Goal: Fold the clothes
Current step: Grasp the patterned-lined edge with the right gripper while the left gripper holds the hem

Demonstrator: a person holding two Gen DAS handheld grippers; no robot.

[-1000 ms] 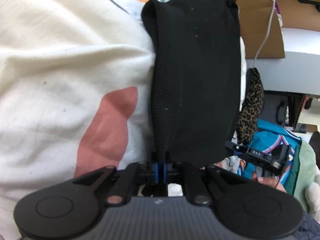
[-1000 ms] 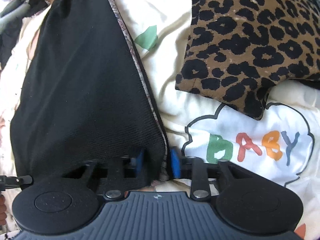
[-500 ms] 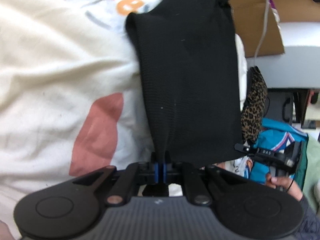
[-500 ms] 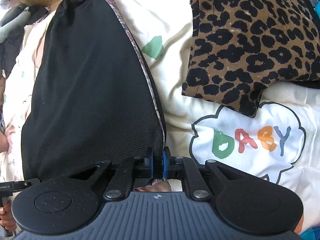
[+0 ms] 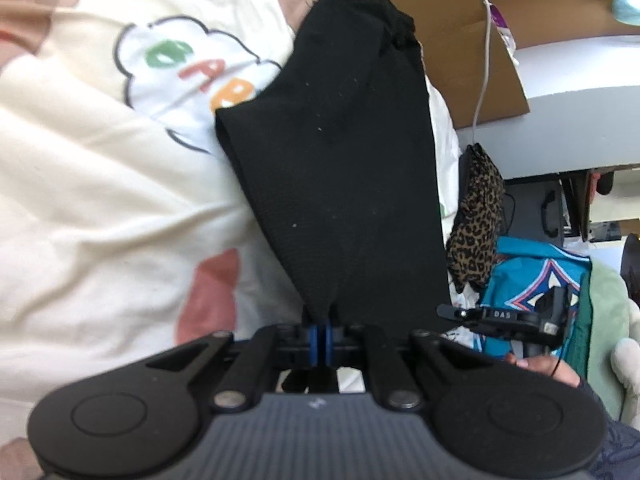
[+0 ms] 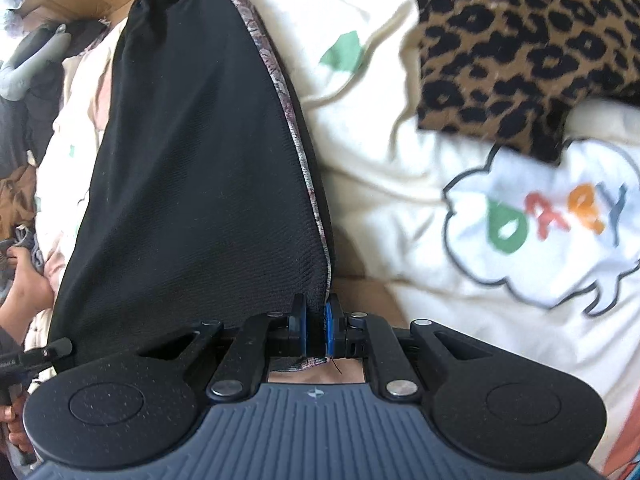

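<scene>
A black knit garment (image 5: 344,168) stretches away from me over a cream printed blanket (image 5: 100,200). My left gripper (image 5: 320,330) is shut on its near left corner. In the right wrist view the same black garment (image 6: 192,168) shows a patterned edge trim along its right side, and my right gripper (image 6: 316,326) is shut on that near right corner. The garment's far end bunches up near a cardboard box (image 5: 460,40). The right gripper's body (image 5: 504,316) shows at the right of the left wrist view, with a hand under it.
A leopard-print garment (image 6: 528,40) lies on the blanket to the right, next to a "BABY" cloud print (image 6: 552,220). A teal garment (image 5: 532,280) and other clothes pile at the right edge. A person's hand (image 6: 28,284) sits at the left. A white cable (image 5: 484,64) hangs over the box.
My right gripper has gone from open to shut on the garment's trimmed corner. Both grippers have pulled back and up, so more of the blanket and the cloud print shows.
</scene>
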